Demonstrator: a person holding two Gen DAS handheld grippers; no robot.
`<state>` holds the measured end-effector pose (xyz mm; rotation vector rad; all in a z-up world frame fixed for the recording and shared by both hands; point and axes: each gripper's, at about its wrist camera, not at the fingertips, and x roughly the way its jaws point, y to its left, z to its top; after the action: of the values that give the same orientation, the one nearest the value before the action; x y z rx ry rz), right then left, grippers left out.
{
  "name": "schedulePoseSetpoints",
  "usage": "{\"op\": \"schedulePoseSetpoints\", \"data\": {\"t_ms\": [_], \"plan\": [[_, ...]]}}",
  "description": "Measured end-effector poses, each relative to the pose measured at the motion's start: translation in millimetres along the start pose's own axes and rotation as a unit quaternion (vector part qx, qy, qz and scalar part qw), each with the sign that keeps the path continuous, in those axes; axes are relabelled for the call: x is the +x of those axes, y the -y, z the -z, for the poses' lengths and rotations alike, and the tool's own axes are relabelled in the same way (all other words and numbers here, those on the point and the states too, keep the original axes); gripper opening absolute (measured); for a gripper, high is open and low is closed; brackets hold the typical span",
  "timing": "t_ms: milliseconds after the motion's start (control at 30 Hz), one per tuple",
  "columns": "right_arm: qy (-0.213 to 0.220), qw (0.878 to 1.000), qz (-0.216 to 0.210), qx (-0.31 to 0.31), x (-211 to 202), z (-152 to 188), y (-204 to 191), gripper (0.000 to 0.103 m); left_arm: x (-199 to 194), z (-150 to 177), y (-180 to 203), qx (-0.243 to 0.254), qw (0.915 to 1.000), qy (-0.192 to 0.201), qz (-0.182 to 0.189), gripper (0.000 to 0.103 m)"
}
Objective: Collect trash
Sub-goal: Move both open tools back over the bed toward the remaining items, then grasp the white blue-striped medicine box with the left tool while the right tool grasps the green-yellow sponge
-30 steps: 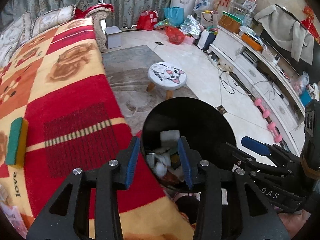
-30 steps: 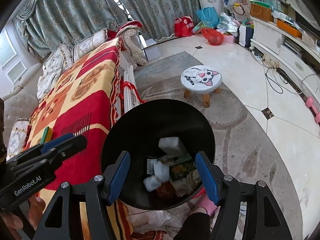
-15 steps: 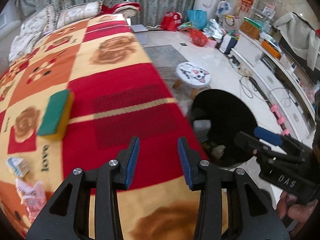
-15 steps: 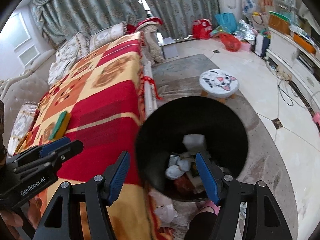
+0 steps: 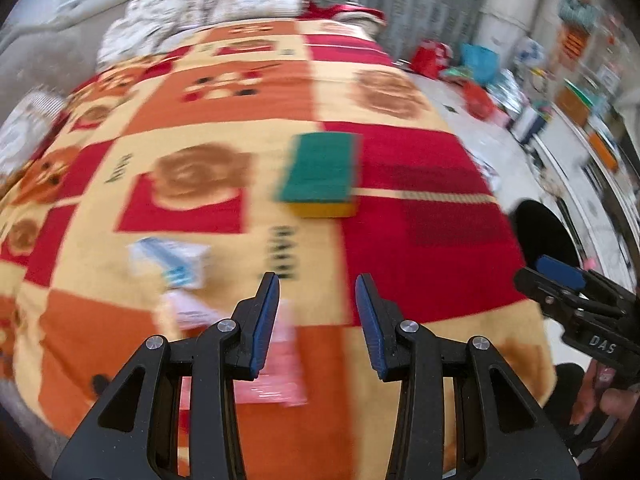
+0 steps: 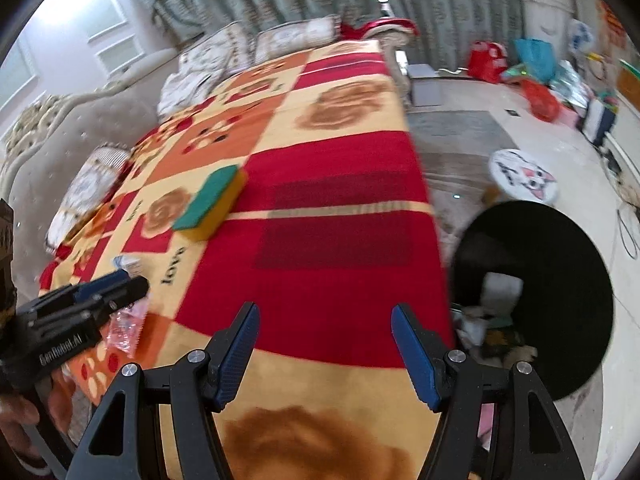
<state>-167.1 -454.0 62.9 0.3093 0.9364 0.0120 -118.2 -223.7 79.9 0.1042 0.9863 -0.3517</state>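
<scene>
Left wrist view shows your patterned blanket, then the black bin beside the sofa edge, the green-and-yellow sponge, and the pink wrapper just under your left gripper. Both your left and right gripper are spread wide and empty; drop straight over the wrapper, pinching plastic, not blanket.

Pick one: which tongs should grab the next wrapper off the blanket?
Left. The left tongs hang open right over the pink wrapper, with the small blue-white box just beyond. The right tongs, also open, sit over bare blanket nearer the black bin.
</scene>
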Motion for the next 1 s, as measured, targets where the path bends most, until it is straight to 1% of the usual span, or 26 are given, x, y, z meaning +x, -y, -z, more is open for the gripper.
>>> {"op": "schedulePoseSetpoints", "data": {"t_ms": [33,133,167,200,233,300,367,433,467,533,667,767,833,933,1000], "plan": [[-0.002,1.000,-0.004,-0.007,3.2,-1.2,-7.7,0.066,-1.3,1.6,-15.3,-0.012,0.9999,0.000,-0.007,0.038],[-0.006,1.000,-0.011,-0.020,10.2,-3.3,-22.6,0.066,0.1,6.3,-63.9,-0.043,0.9981,-0.002,-0.044,0.038],[-0.007,1.000,-0.012,-0.023,12.6,-4.6,-26.6,0.066,4.0,8.3,-85.1,-0.058,0.9963,-0.005,-0.063,0.038],[-0.009,1.000,-0.014,-0.025,15.0,-5.5,-30.2,0.066,6.3,8.9,-95.9,-0.065,0.9953,-0.005,-0.072,0.038],[-0.011,0.999,-0.015,-0.028,17.4,-6.2,-33.5,0.066,11.8,10.0,-114.0,-0.077,0.9928,-0.006,-0.091,0.038],[-0.016,0.999,-0.018,-0.035,24.0,-8.2,-40.5,0.066,25.1,9.7,-134.7,-0.091,0.9890,-0.017,-0.115,0.038],[-0.021,0.999,-0.019,-0.038,29.1,-9.7,-44.4,0.066,44.2,11.4,-153.6,-0.104,0.9857,-0.040,-0.126,0.038],[-0.025,0.999,-0.019,-0.040,34.0,-11.6,-47.1,0.066,58.7,10.2,-160.3,-0.112,0.9844,-0.058,-0.123,0.038],[-0.028,0.999,-0.019,-0.040,38.1,-13.5,-48.1,0.066,66.3,7.8,-161.5,-0.116,0.9847,-0.066,-0.113,0.038],[-0.030,0.999,-0.018,-0.039,42.0,-16.4,-48.6,0.066,68.6,-1.1,-158.5,-0.115,0.9870,-0.050,-0.101,0.037],[-0.033,0.999,-0.018,-0.027,55.9,-29.8,-50.6,0.066,82.8,-27.5,-141.8,-0.111,0.9917,-0.042,-0.050,0.037],[-0.027,0.999,-0.023,-0.018,66.3,-43.2,-56.9,0.068,87.4,-40.4,-125.2,-0.095,0.9941,-0.037,-0.037,0.037],[-0.027,0.999,-0.023,-0.013,76.7,-53.8,-62.8,0.073,84.7,-44.7,-119.5,-0.091,0.9950,-0.034,-0.026,0.037],[-0.032,0.999,-0.032,-0.005,97.2,-72.7,-76.4,0.074,76.7,-46.4,-117.2,-0.093,0.9951,-0.031,-0.013,0.038],[-0.036,0.999,-0.036,-0.008,113.7,-88.0,-92.1,0.074,70.8,-46.6,-118.3,-0.095,0.9949,-0.031,-0.011,0.038]]}}
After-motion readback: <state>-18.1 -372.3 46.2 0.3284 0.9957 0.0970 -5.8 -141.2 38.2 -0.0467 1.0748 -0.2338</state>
